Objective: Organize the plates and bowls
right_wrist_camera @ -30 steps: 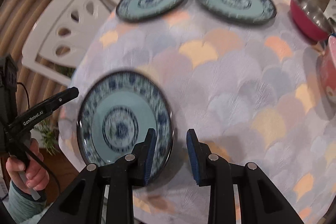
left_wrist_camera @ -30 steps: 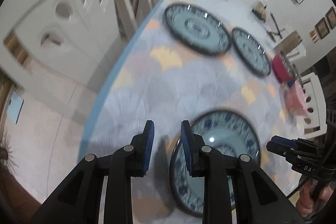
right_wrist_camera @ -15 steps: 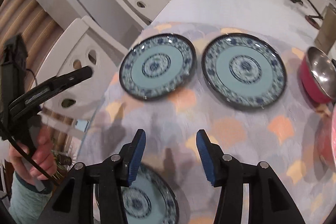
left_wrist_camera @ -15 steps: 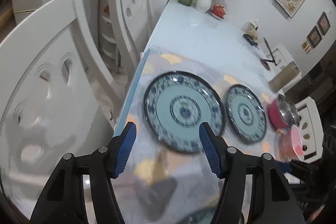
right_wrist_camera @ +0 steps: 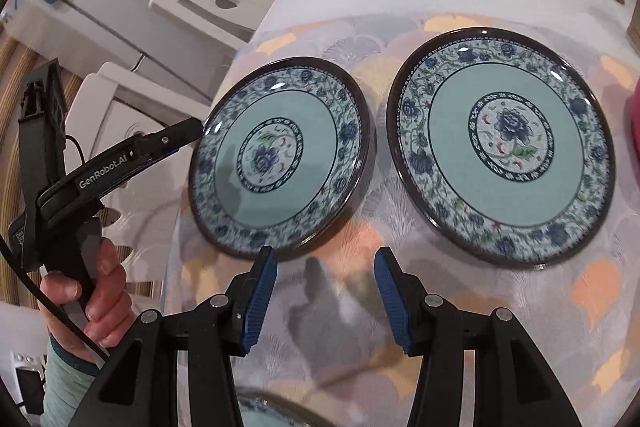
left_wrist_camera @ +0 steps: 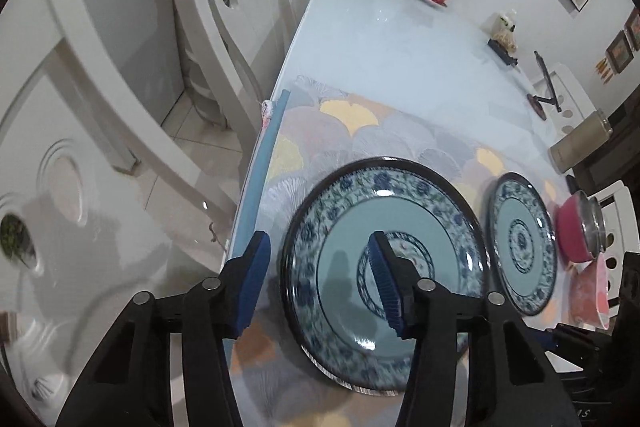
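L. gripper (left_wrist_camera: 318, 279) poised over the left blue-floral plate (left_wrist_camera: 384, 275) on the fan-print tablecloth (left_wrist_camera: 348, 123): jaws apart, just narrowed, straddling the plate's outer rim, one pad outside the edge, one above the centre medallion; no pad pressing yet. R. gripper (right_wrist_camera: 323, 291), jaws apart & empty, hangs just short of the gap between that plate and its twin, the right blue-floral plate (right_wrist_camera: 506, 143). Round plates, so no long axis; L. hand looks nearer for the pickup.

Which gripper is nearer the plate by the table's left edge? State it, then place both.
Left. The left gripper straddles the left plate's rim, jaws open, nothing held. The right gripper hangs open before the plate's near rim, over the tablecloth.
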The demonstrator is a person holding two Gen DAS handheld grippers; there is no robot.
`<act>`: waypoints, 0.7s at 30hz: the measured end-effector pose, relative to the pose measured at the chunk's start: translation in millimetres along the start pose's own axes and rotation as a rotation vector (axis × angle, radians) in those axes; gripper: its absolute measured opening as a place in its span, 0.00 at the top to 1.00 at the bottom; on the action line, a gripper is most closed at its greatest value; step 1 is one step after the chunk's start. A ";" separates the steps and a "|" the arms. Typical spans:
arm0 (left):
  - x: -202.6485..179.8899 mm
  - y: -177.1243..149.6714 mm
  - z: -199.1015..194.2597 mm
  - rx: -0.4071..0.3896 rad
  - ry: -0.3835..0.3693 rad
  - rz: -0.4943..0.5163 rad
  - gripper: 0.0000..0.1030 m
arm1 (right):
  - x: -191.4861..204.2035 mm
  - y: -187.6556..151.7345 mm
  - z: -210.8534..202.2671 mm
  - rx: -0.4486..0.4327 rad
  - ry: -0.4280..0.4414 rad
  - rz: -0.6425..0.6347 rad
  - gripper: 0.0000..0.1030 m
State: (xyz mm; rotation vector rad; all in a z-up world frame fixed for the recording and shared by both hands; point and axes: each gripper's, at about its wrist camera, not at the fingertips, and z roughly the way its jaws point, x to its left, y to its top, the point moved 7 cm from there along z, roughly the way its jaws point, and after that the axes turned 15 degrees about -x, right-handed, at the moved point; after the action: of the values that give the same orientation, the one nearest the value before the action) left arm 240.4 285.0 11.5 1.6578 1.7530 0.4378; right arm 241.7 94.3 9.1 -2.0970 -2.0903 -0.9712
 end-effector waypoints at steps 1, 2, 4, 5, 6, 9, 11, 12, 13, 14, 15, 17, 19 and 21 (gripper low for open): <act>0.3 2.0 4.1 0.003 -0.002 0.002 0.58 | -0.4 0.6 2.4 0.002 0.000 0.002 0.53; 1.0 3.7 8.8 0.006 -0.004 0.005 0.60 | -0.2 1.9 5.7 0.005 0.001 0.006 0.53; 2.4 5.8 15.1 0.007 -0.001 0.013 0.62 | -1.9 3.0 8.8 0.005 0.001 0.006 0.53; 3.4 6.9 18.4 0.009 -0.002 0.015 0.64 | -1.6 3.4 10.4 0.004 0.000 0.003 0.53; 4.0 7.6 21.8 0.014 -0.005 0.016 0.67 | -1.2 3.4 12.0 0.005 -0.001 0.000 0.53; 4.3 8.4 28.0 0.020 -0.022 0.012 0.71 | -0.8 2.2 16.0 0.012 0.002 -0.007 0.53; 3.8 8.8 31.0 0.020 -0.033 0.013 0.73 | 0.4 2.4 20.5 0.017 0.003 -0.013 0.54; 3.6 8.6 32.4 0.021 -0.035 0.016 0.73 | 0.1 2.2 21.3 0.015 0.001 -0.017 0.55; 3.7 9.2 33.9 0.020 -0.031 0.018 0.73 | 0.9 2.6 23.1 0.015 0.000 -0.020 0.56; 4.0 8.5 34.7 0.020 -0.032 0.021 0.73 | 0.7 2.2 23.6 0.015 0.001 -0.024 0.57; 4.3 8.9 35.4 0.020 -0.034 0.022 0.73 | 0.9 2.3 24.8 0.016 0.000 -0.027 0.58; 5.2 8.8 36.5 0.022 -0.040 0.019 0.73 | 2.3 2.8 29.2 0.018 -0.001 -0.033 0.61; 6.5 9.5 38.4 0.024 -0.044 0.018 0.73 | 4.1 4.4 31.1 0.016 0.001 -0.042 0.62; 4.8 9.6 39.5 0.022 -0.047 0.024 0.73 | 6.0 5.3 33.6 0.013 0.000 -0.052 0.63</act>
State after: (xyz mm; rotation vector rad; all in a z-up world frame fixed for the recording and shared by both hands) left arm 274.1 282.9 -11.7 1.6928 1.7112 0.3882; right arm 259.5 113.8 -13.2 -2.0458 -2.1555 -0.9607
